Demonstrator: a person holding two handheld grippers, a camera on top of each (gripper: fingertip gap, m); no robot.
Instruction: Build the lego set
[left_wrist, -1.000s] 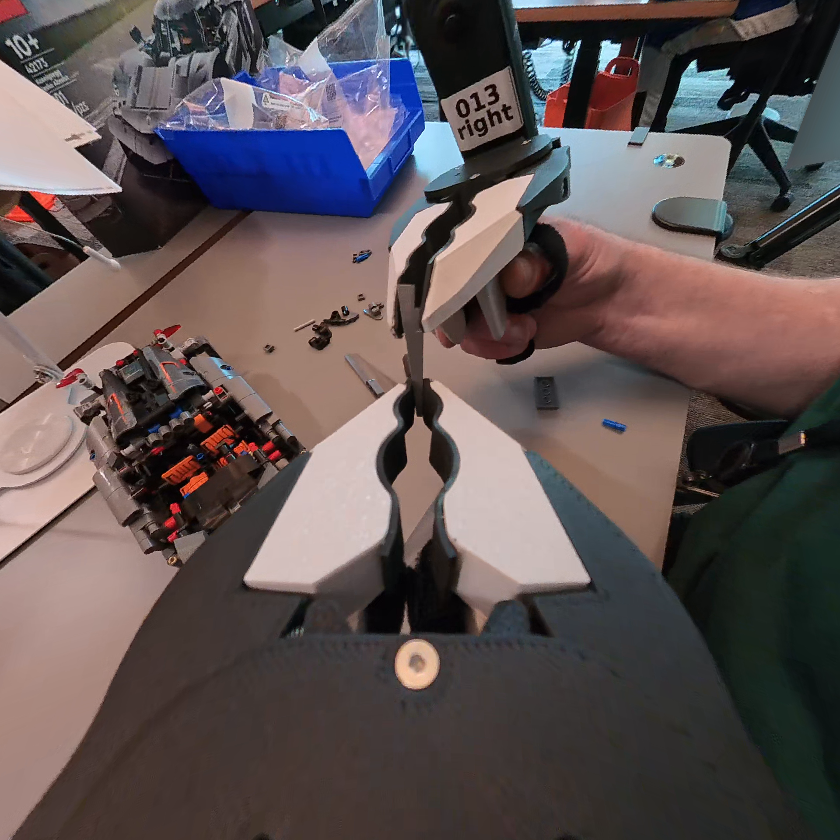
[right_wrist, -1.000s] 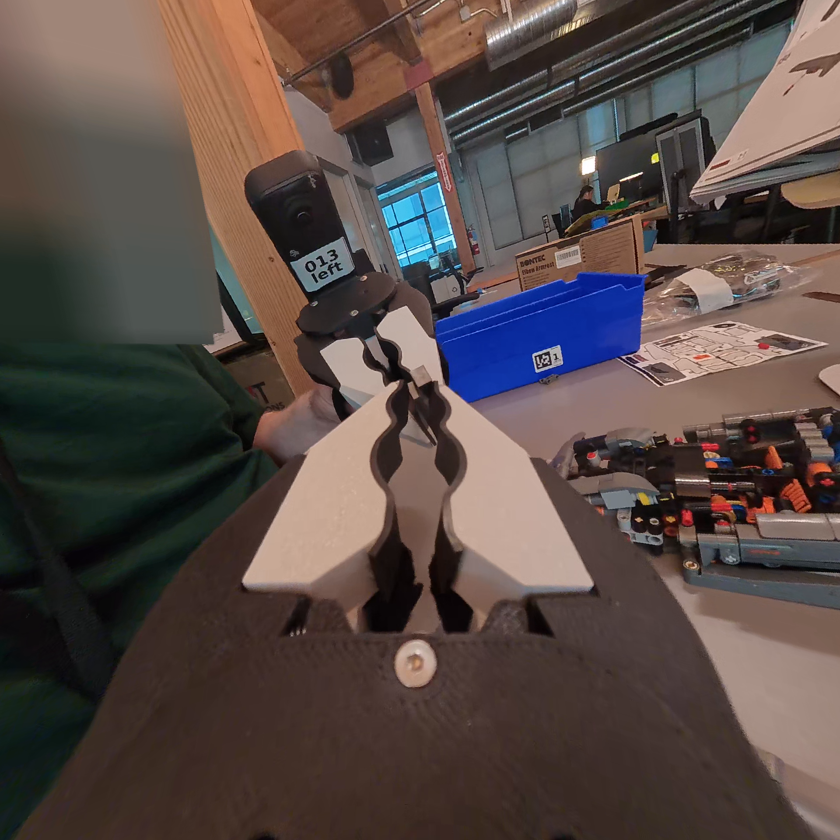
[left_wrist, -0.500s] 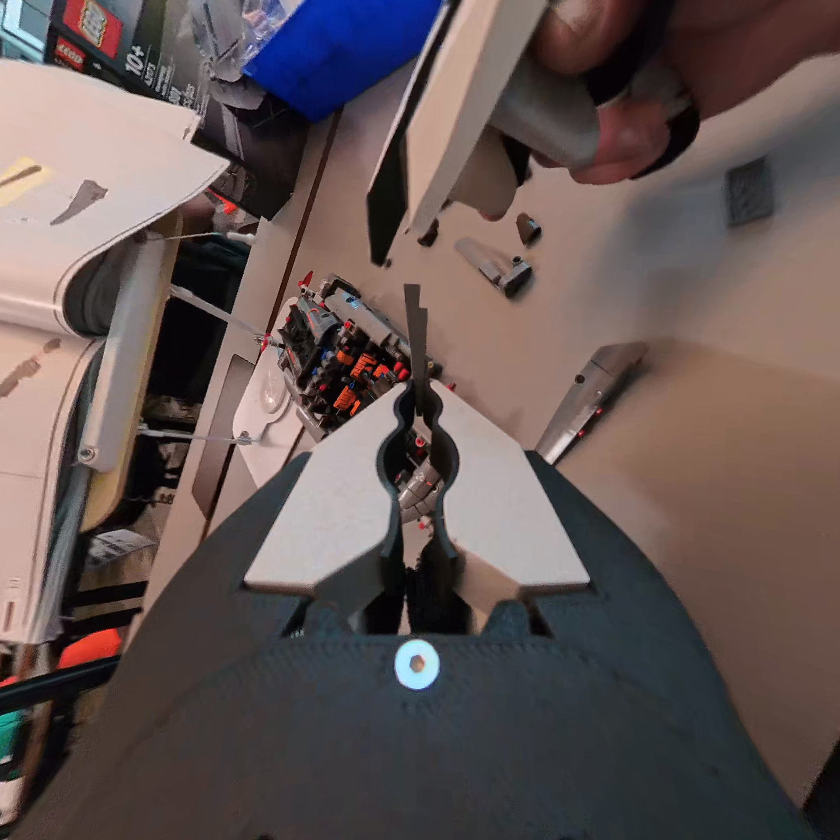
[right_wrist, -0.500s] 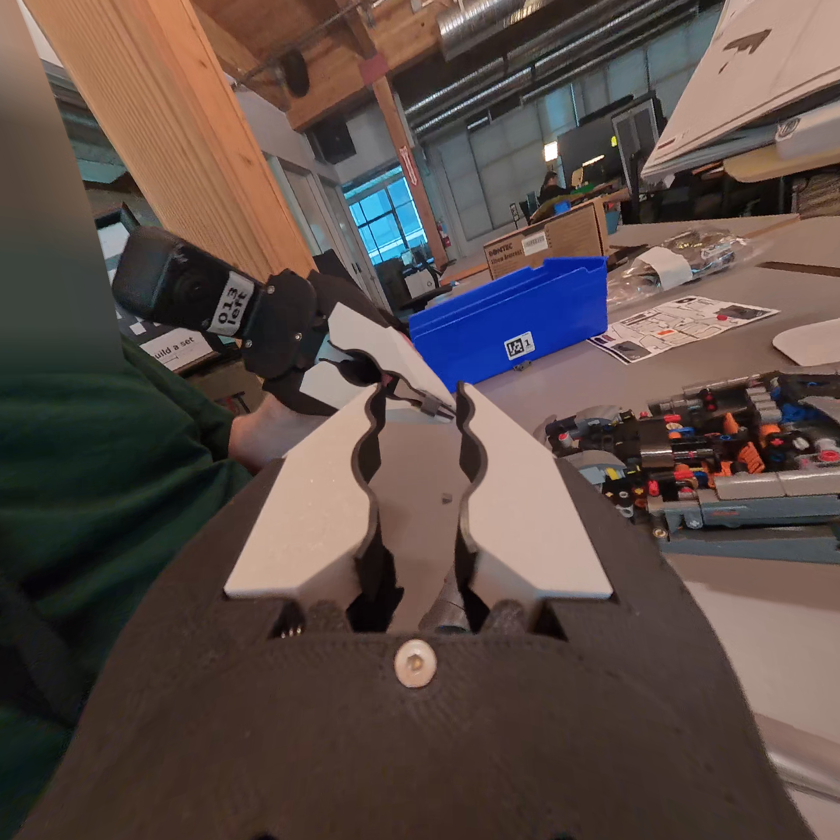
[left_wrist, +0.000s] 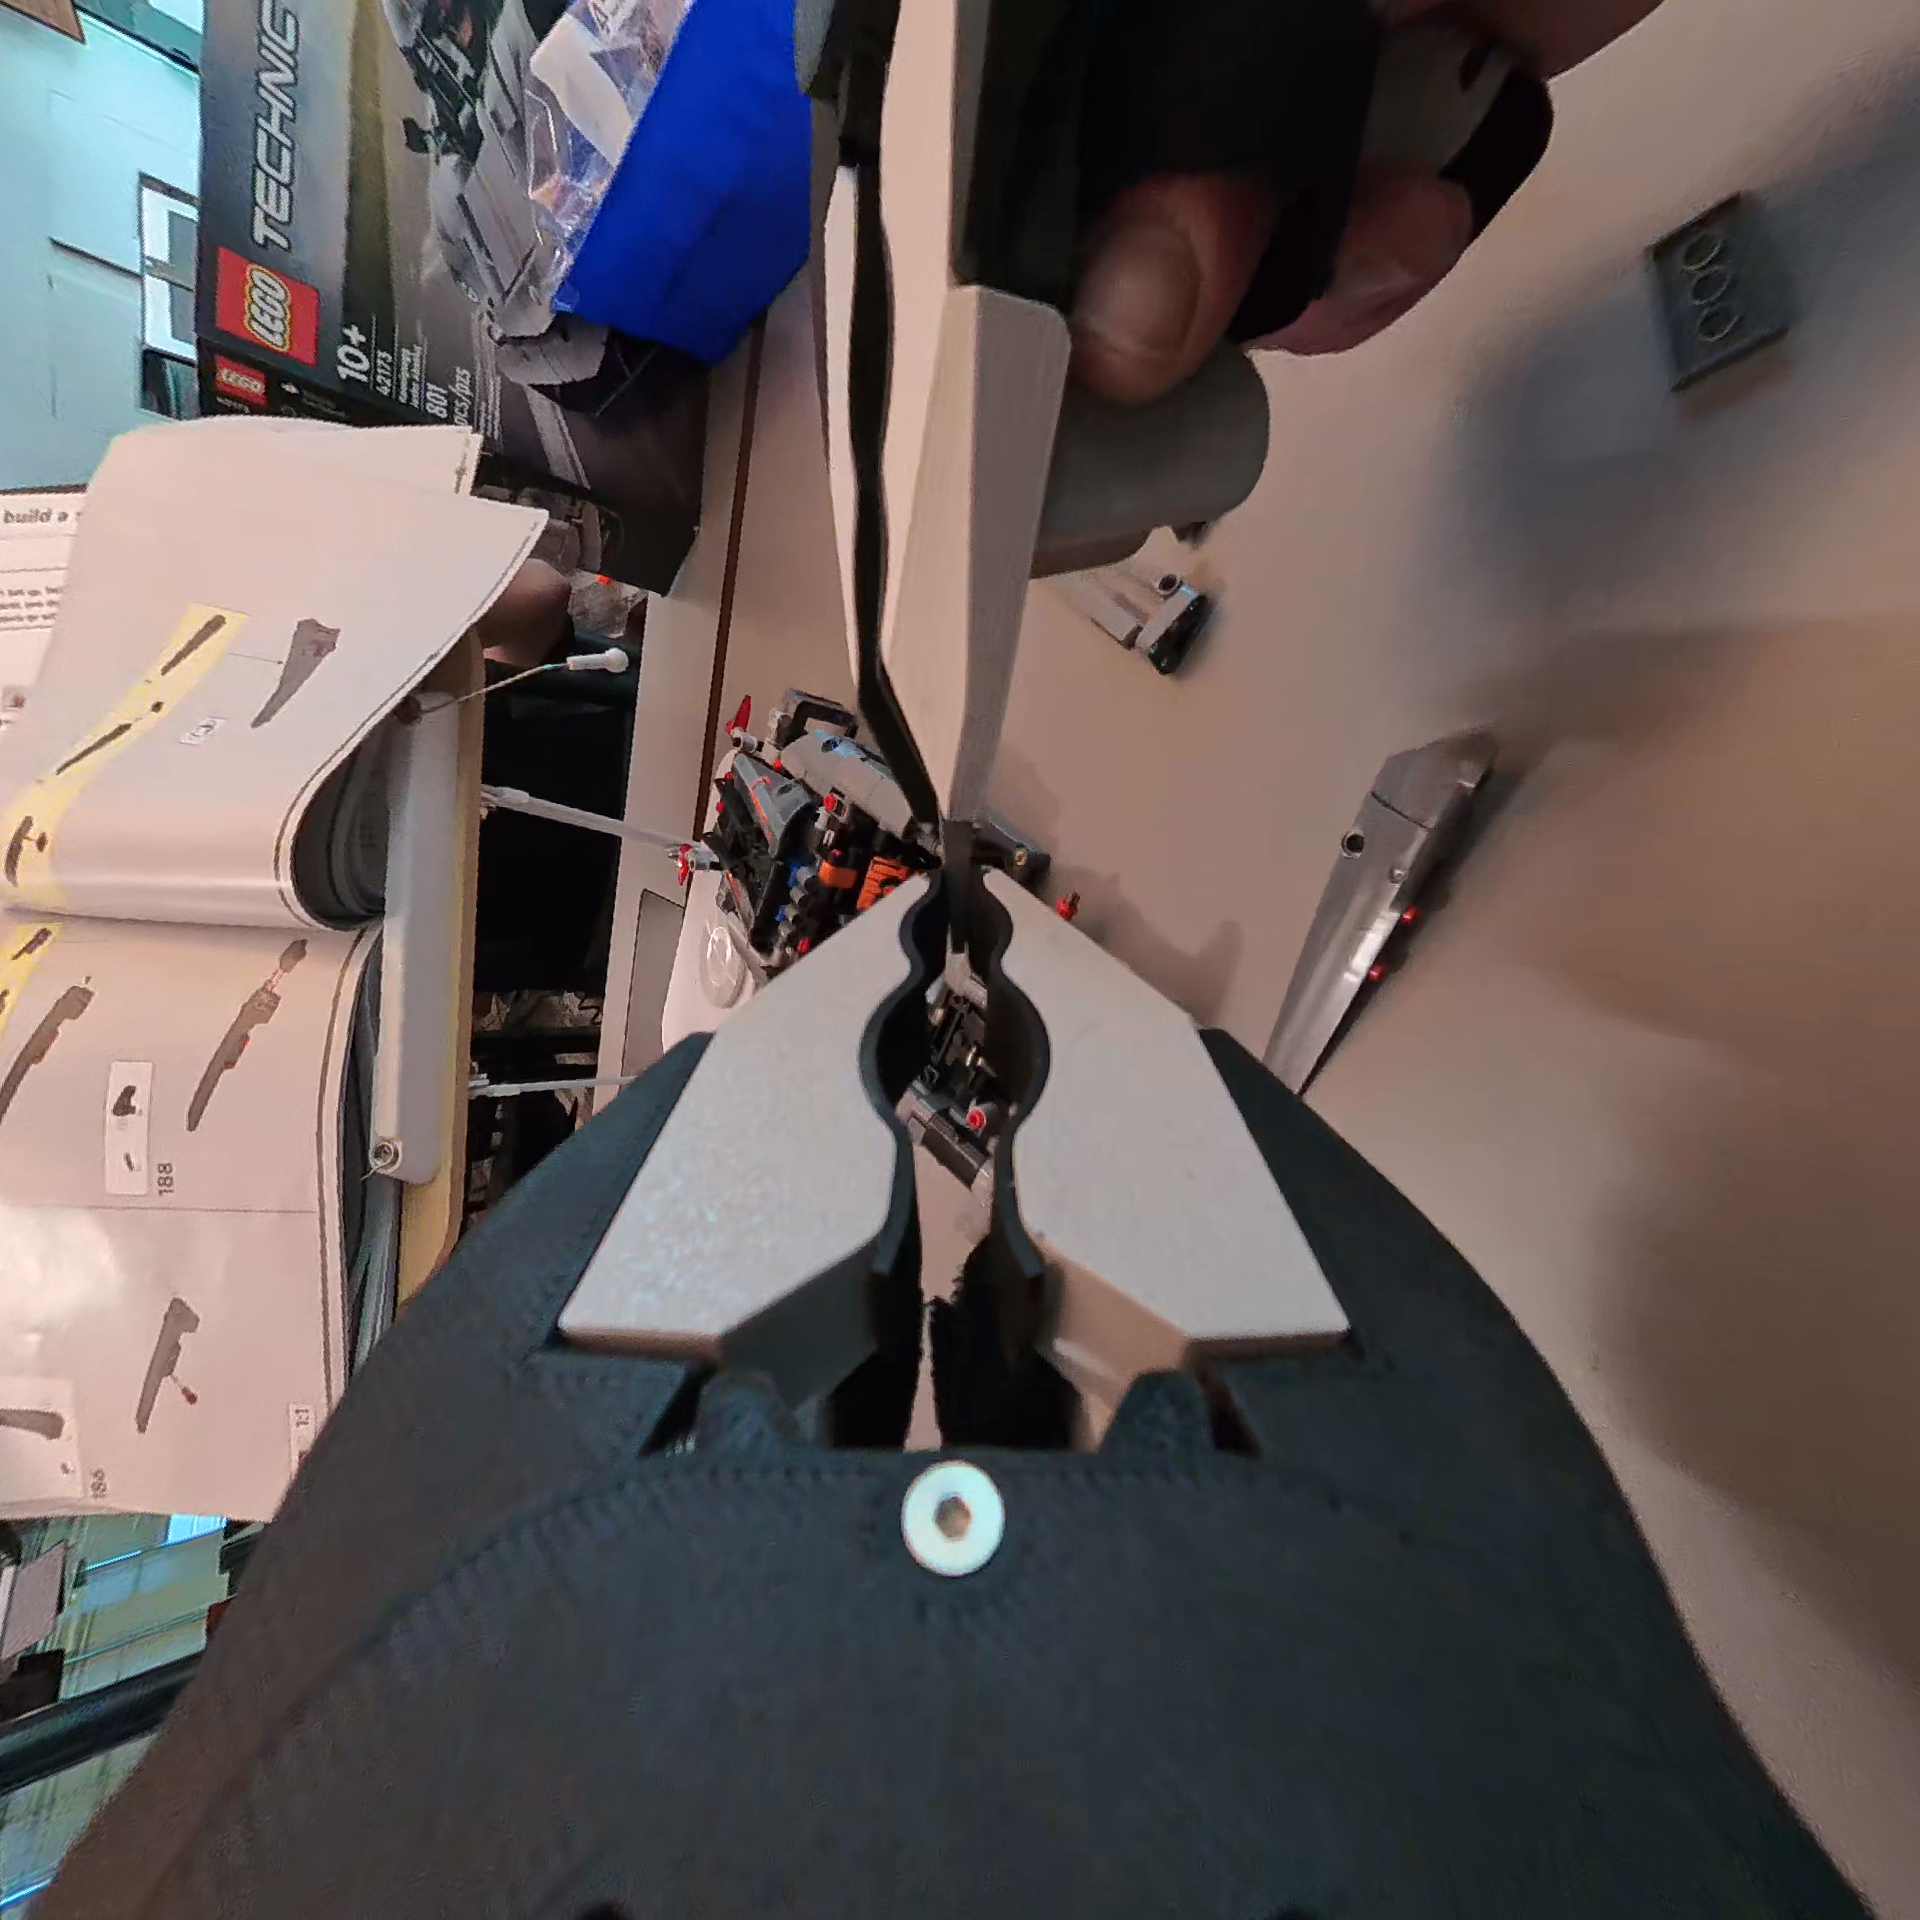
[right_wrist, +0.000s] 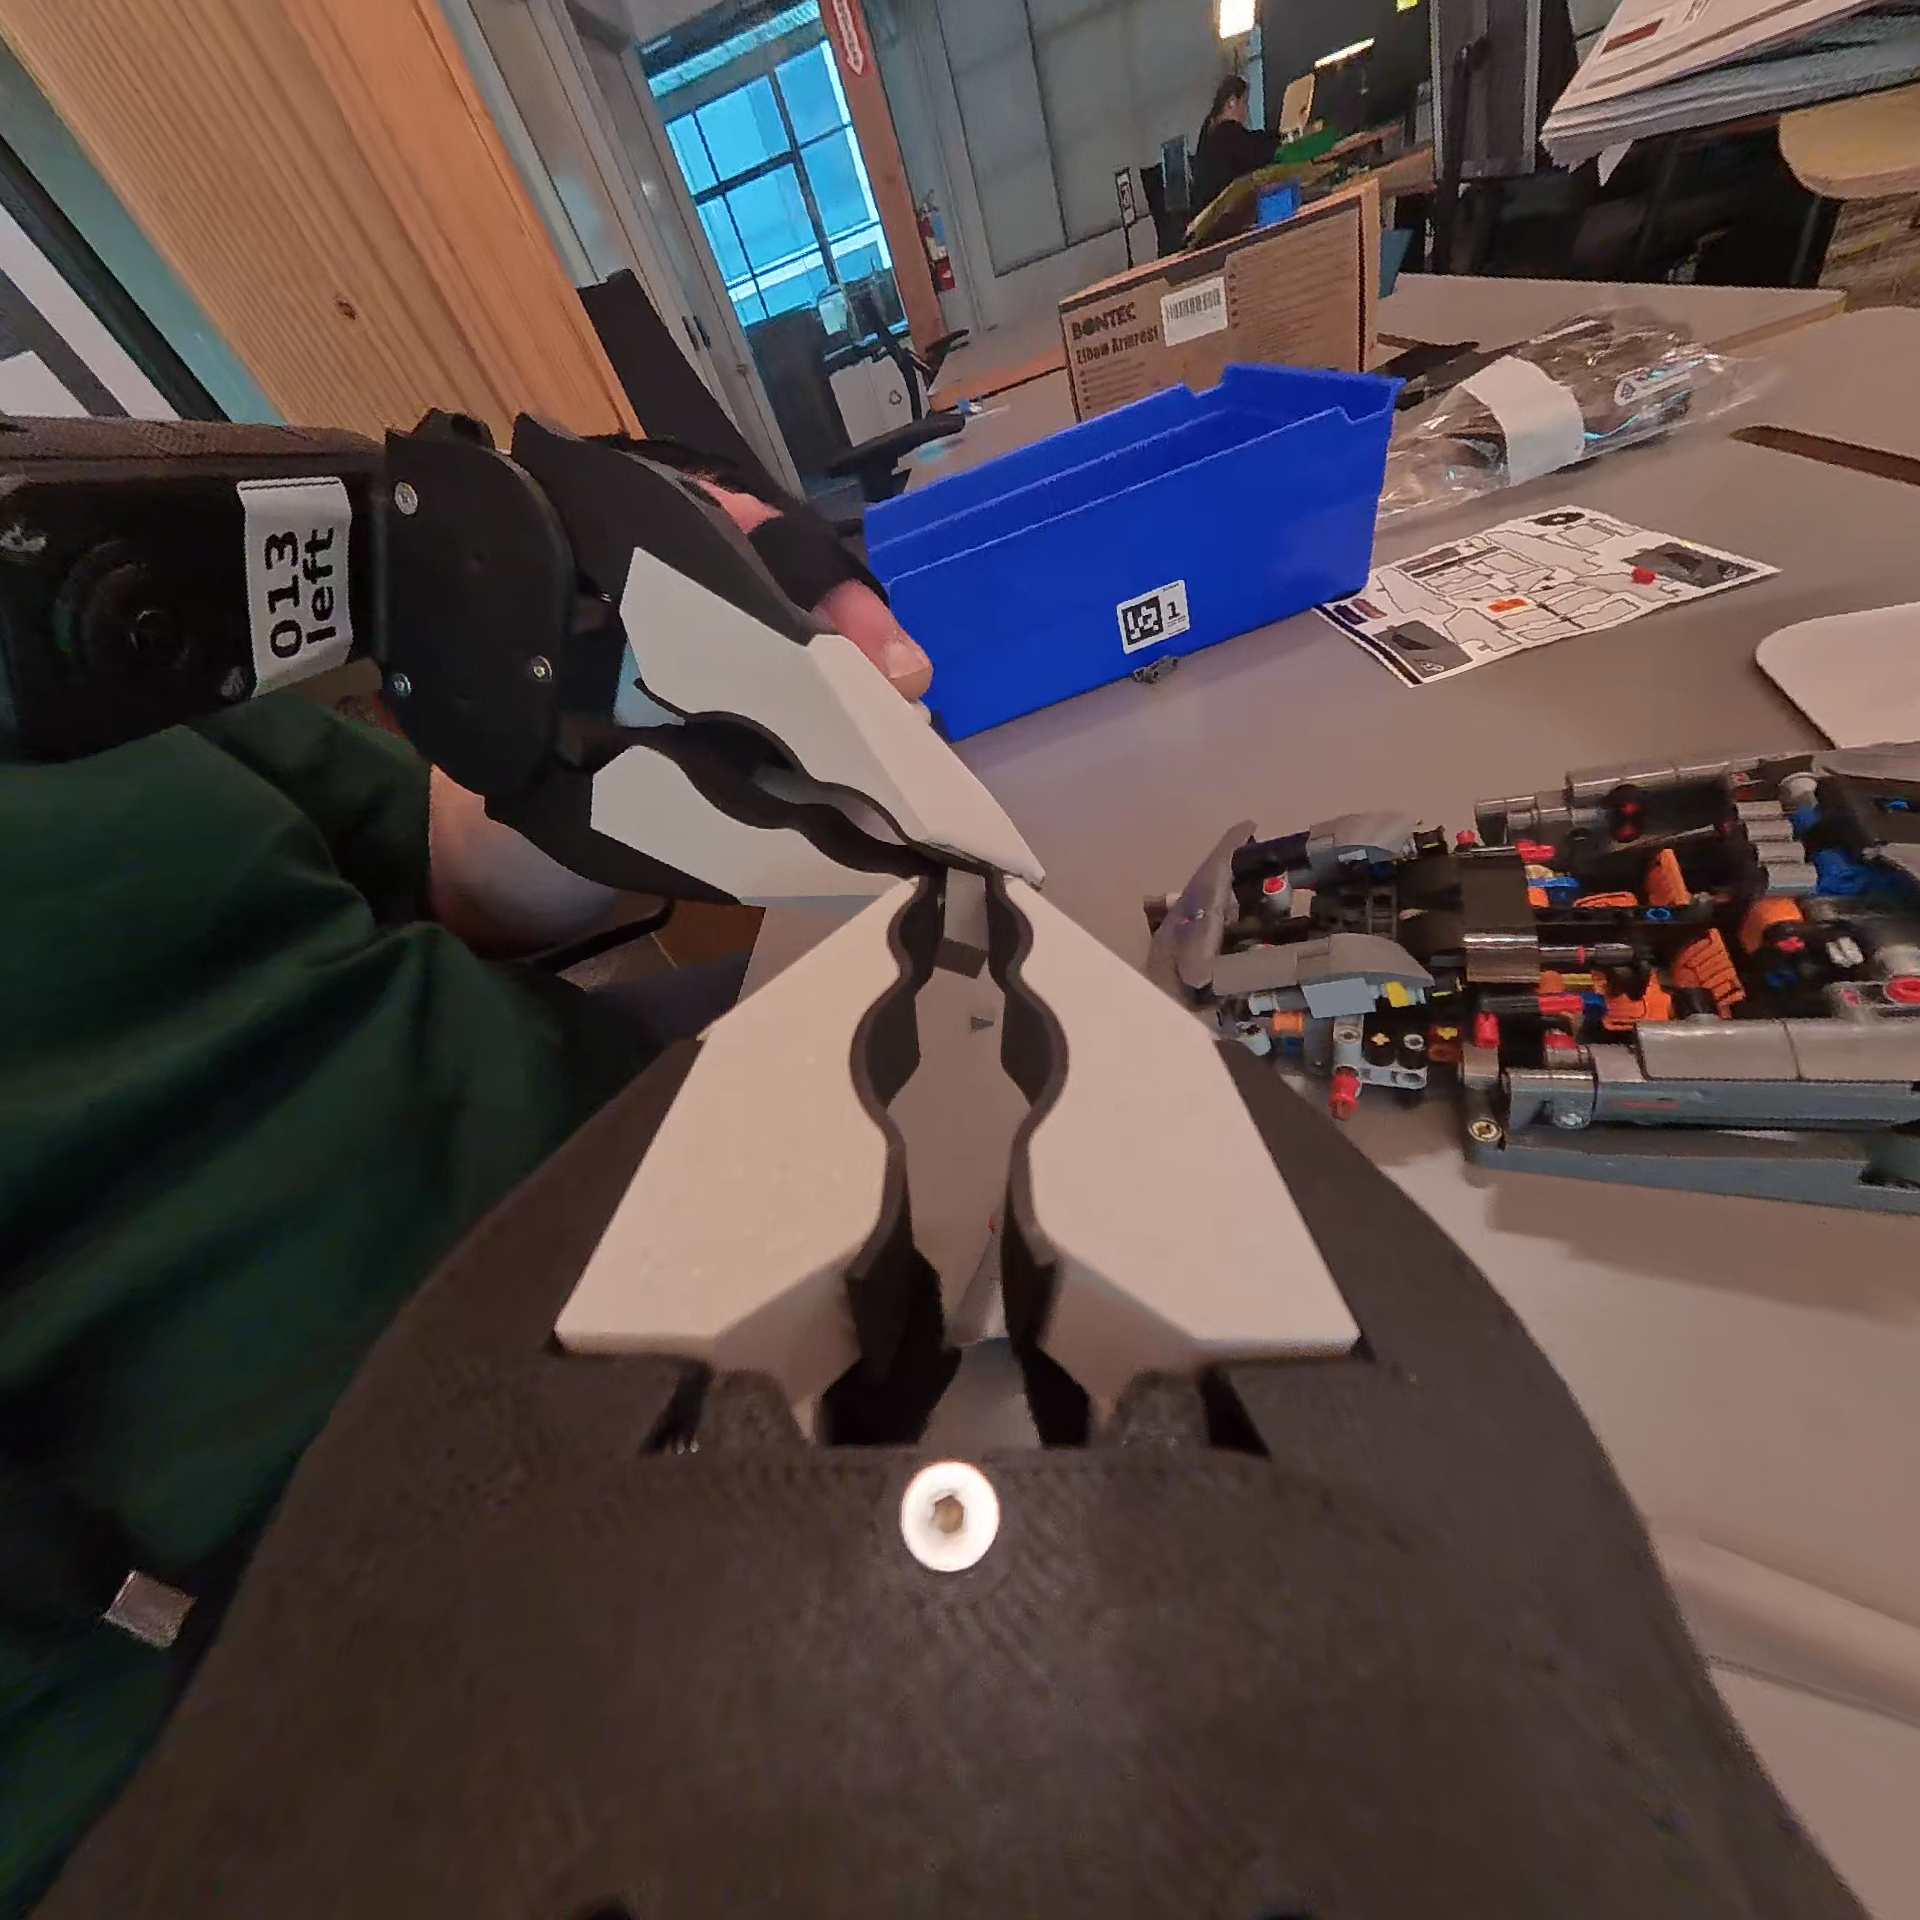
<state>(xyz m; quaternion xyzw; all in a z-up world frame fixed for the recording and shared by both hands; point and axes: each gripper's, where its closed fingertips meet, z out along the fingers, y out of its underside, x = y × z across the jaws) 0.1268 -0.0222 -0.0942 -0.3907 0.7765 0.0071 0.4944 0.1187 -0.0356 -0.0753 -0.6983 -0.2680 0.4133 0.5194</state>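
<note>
Grippers meet tip to tip above the grey table (right_wrist: 1558, 1351), both clamped on one thin dark grey lego piece (right_wrist: 961, 920). In the right wrist view, going from the left side, a green sleeve (right_wrist: 208, 1039) fills the edge of the frame. Next to it the left gripper (right_wrist: 977, 857) reaches in lying on its side, fingers pointing right and slightly down, the bare hand (right_wrist: 873, 634) wrapped behind it. Its jaws are closed on the piece's far end. The right gripper (right_wrist: 961, 904) points forward from the camera, jaws drawn in on the near end of the same piece, with only the piece's thickness between the tips.

The piece is a flat narrow strip. Its long axis runs along the right gripper's fingers, away from the camera, and it is held clear of the tabletop.

Further right sits the blue bin (right_wrist: 1132, 561), behind the tips and well apart from them. Right of the grippers the partly built lego car (right_wrist: 1558, 987) lies flat, lengthwise across the view, near the tips but not touching them. A sticker sheet (right_wrist: 1538, 582) lies beyond it. Bare table stretches between car and bin and in front of the car.

The left wrist view is rolled sideways: an open instruction booklet (left_wrist: 208, 883) on the left, the left gripper (left_wrist: 958, 894) centred with the piece (left_wrist: 956, 883) edge-on, a grey wing-shaped panel (left_wrist: 1371, 894) and a small grey plate (left_wrist: 1714, 301) on open table to the right.
</note>
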